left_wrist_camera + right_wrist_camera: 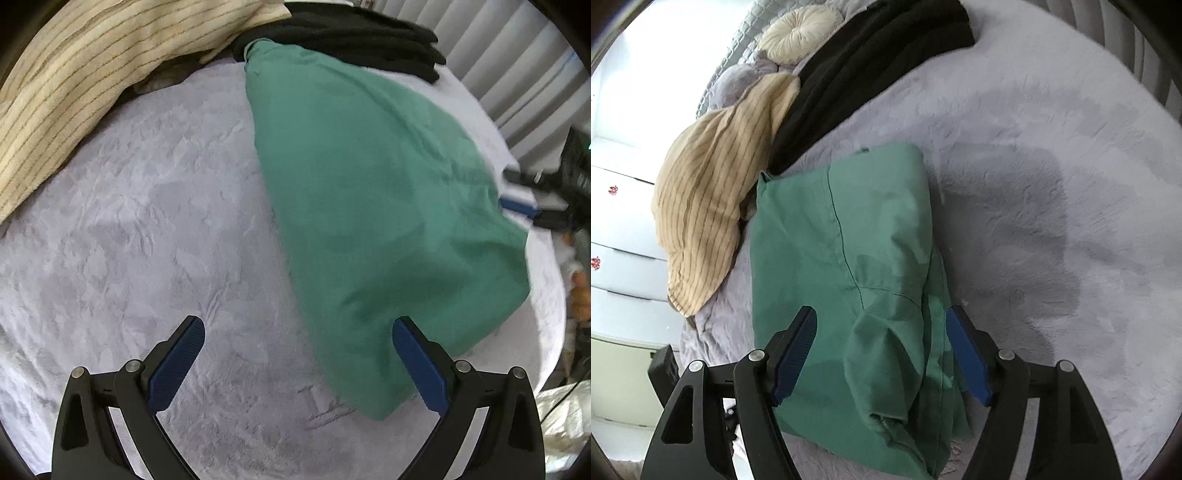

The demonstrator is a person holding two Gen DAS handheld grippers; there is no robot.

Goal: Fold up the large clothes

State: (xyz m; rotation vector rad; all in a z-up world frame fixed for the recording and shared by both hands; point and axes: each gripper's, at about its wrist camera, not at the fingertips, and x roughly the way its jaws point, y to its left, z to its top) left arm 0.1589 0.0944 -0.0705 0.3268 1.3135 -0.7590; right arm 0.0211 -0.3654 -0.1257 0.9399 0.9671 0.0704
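The right claw (881,332) is seen wide open over the folded green garment (846,258), gripping nothing. The left claw (297,332) is open too, empty, garment (369,206) at 1 o'clock on the bed (147,221).

Green garment (384,206) folded on grey blanket (147,229), left gripper (297,354) jaws apart

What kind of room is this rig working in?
Most likely a bedroom. The green garment lies on a bed under a plush lilac blanket, a round cream cushion sits at its far end, and white drawers stand alongside.
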